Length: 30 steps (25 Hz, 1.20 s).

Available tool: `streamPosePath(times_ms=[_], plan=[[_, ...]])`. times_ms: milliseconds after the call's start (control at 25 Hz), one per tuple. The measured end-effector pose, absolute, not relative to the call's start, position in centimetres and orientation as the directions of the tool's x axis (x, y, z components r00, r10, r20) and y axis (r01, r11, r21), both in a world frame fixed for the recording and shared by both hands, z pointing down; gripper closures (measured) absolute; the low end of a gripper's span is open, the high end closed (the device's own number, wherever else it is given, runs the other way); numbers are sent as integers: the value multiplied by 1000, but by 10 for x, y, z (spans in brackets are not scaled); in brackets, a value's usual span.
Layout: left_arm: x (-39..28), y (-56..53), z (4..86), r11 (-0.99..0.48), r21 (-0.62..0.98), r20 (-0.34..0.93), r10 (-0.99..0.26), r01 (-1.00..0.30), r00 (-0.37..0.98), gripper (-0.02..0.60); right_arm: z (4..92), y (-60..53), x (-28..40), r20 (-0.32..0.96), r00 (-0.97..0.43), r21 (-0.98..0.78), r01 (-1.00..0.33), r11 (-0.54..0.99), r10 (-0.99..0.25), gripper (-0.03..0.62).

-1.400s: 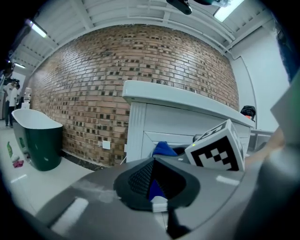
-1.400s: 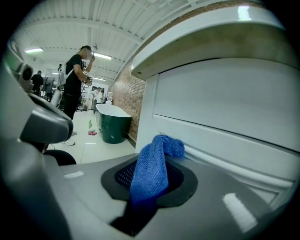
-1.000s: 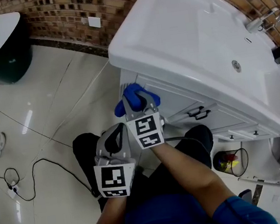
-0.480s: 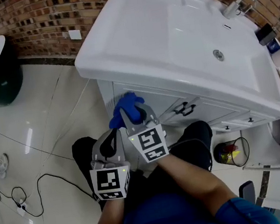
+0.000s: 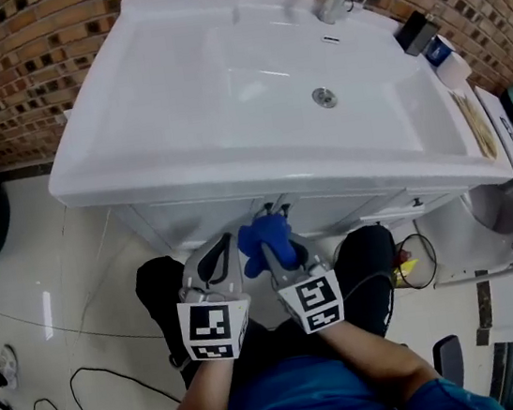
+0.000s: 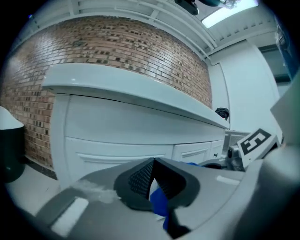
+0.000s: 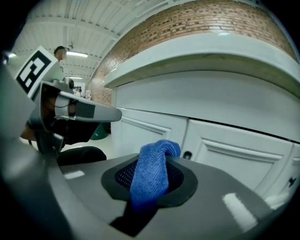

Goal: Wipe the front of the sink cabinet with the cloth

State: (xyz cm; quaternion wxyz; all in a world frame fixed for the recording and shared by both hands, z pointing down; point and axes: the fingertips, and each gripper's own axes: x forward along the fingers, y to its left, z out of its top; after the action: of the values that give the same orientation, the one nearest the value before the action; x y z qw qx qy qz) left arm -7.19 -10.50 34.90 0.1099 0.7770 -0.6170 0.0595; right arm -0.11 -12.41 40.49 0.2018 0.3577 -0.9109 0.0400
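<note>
Facing sink cabinet (image 5: pixel 183 224) front; doors showing no wiped trace, so wiping is probably mostly lying ahead. Blue cloth (image 5: pixel 266 238) bunching near middle door seam, seemingly just short of contact. Right gripper (image 5: pixel 276 247) clamping cloth; left gripper (image 5: pixel 217 248) pinching together, carrying nothing.

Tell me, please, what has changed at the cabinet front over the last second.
The right gripper carried the cloth along the cabinet front to the person's right, from the left end to the handles near the middle. It stays shut on the cloth; the left gripper stays shut beside it.
</note>
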Motion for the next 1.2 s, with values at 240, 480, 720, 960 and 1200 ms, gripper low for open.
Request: streamPosePath(times_ms=[240, 480, 720, 960, 1200], plan=[[48, -150, 341, -442, 106, 208, -866, -891, 454, 580, 405, -160, 114, 415, -485, 89, -820, 565, -770, 511], [135, -159, 354, -583, 77, 246, -775, -809, 582, 580, 413, -180, 224, 431, -289, 94, -928, 361, -855, 511], [178, -157, 378, -638, 100, 293, -715, -764, 635, 580, 423, -200, 305, 431, -120, 109, -977, 184, -894, 510], [185, -158, 386, -645, 85, 317, -705, -759, 635, 580, 437, -237, 307, 427, -122, 151, -968, 203, -896, 510], [163, -165, 386, -600, 89, 315, -741, -795, 593, 580, 439, -239, 264, 423, -198, 124, -954, 274, -884, 510]])
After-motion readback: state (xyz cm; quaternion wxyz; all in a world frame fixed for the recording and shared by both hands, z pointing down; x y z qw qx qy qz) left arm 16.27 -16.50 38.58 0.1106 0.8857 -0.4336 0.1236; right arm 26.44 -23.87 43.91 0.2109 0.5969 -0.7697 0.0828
